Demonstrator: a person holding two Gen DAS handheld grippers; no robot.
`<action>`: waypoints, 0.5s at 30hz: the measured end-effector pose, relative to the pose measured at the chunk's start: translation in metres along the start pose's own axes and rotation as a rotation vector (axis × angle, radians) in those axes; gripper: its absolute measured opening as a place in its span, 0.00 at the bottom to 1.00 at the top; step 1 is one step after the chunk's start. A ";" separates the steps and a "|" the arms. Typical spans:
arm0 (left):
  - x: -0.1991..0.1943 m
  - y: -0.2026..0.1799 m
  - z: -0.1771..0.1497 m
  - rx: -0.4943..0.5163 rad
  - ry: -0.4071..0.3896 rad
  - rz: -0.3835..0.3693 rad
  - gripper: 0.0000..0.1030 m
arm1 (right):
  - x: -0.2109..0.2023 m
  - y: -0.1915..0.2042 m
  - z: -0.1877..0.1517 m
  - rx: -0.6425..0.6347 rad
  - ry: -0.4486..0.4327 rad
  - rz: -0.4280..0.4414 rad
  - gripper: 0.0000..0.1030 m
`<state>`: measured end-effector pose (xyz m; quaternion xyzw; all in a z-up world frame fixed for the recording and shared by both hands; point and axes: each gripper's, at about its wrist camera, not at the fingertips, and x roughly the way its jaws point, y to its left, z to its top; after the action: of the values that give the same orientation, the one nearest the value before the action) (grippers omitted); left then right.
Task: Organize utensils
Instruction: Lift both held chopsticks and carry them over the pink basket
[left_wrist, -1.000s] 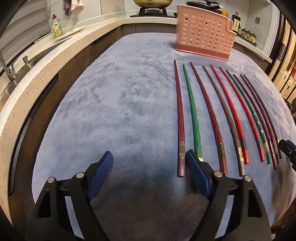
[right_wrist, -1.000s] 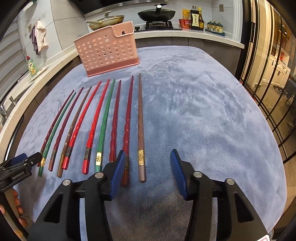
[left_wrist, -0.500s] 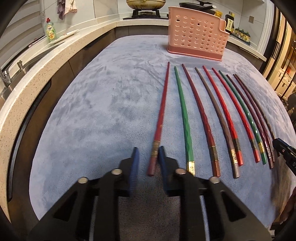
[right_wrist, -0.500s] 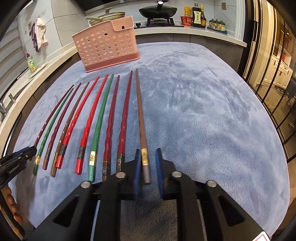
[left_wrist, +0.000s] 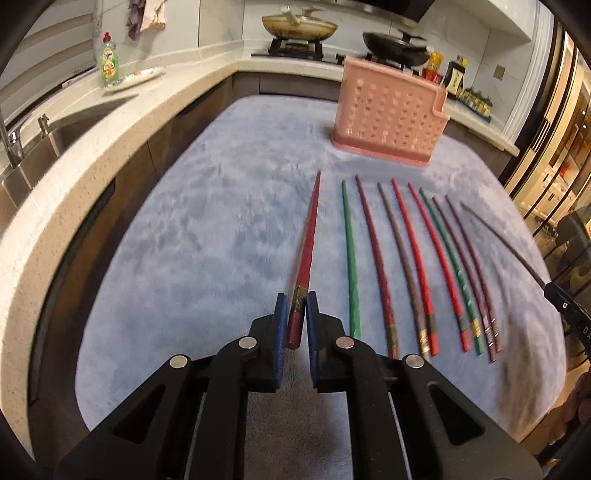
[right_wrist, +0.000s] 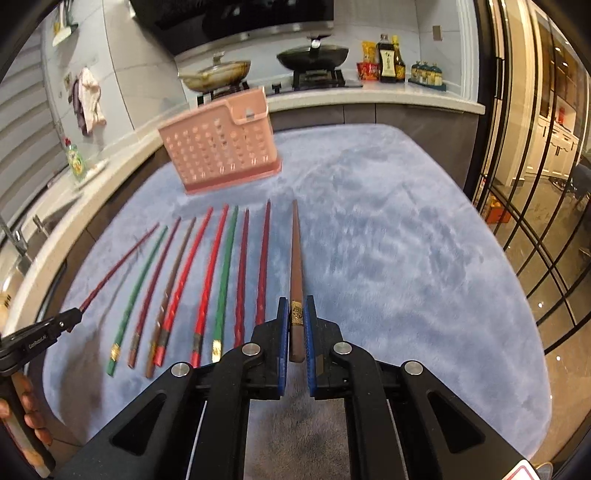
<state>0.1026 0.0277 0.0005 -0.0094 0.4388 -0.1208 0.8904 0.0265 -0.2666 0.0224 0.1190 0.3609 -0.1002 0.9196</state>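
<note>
With each hand-held gripper clamped on the butt end of one chopstick, the coming move depends on how those two sticks line up with the pink perforated plastic utensil holder standing upright at the far end of the blue-grey plush cloth. The left gripper has its blue pads pressed together on the gilt-banded end of a dark red lacquered chopstick, whose long axis runs straight ahead from the jaws, its tip pointing toward the holder and just left of it. The right gripper is likewise shut on a brown wooden chopstick with a gold band, which also points forward, its tip aimed right of the holder. Both sticks look lifted off the cloth at the gripped end, judging by their angle against the row. Eight more chopsticks, red, green, maroon and brown, lie side by side between the two held ones, tips toward the holder, butts toward the person. Neither gripper appears clearly nearer the holder; it sits ahead and between them, so each stick would probably have to swing inward and tip upright to drop into the open top.
</note>
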 end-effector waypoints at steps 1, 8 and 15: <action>-0.007 0.000 0.007 0.000 -0.018 -0.006 0.08 | -0.003 0.000 0.005 -0.002 -0.013 0.001 0.07; -0.033 -0.002 0.059 -0.013 -0.117 -0.037 0.07 | -0.028 0.001 0.058 0.003 -0.136 0.021 0.07; -0.044 -0.008 0.122 -0.022 -0.198 -0.060 0.06 | -0.035 0.006 0.118 0.002 -0.227 0.043 0.07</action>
<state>0.1705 0.0186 0.1106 -0.0438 0.3495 -0.1410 0.9252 0.0789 -0.2915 0.1314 0.1152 0.2518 -0.0938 0.9563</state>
